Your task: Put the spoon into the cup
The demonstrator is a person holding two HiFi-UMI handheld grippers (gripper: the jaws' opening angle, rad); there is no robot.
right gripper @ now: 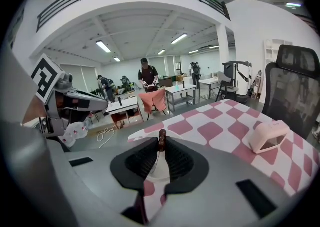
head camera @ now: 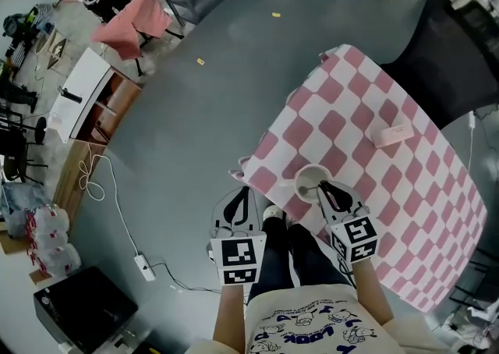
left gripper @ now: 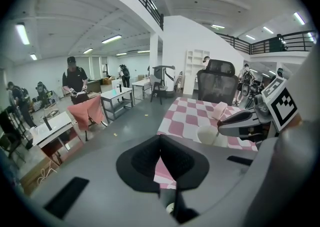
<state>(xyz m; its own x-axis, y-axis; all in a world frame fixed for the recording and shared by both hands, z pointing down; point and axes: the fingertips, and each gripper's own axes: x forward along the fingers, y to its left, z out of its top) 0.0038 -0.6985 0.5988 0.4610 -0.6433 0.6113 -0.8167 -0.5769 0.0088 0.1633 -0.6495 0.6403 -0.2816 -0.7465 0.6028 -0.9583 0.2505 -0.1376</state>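
Observation:
A white cup (head camera: 312, 181) stands near the front left corner of the table with the pink and white checked cloth (head camera: 390, 196). My right gripper (head camera: 326, 187) hangs just right of and above the cup, shut on the dark brown handle of the spoon (right gripper: 161, 138). The spoon's lower end (head camera: 308, 189) reaches down into the cup, whose white inside (right gripper: 159, 163) shows between the jaws. My left gripper (head camera: 245, 190) hovers left of the table corner with its jaws together and nothing in them. From the left gripper view (left gripper: 160, 139) the cup (left gripper: 207, 134) and the right gripper (left gripper: 222, 128) lie to the right.
A small pale pink box (head camera: 392, 135) lies farther back on the cloth. A black office chair (head camera: 456, 56) stands behind the table. The table's corner (head camera: 243, 164) hangs over grey floor. A white cable and power strip (head camera: 144, 267) lie on the floor at left.

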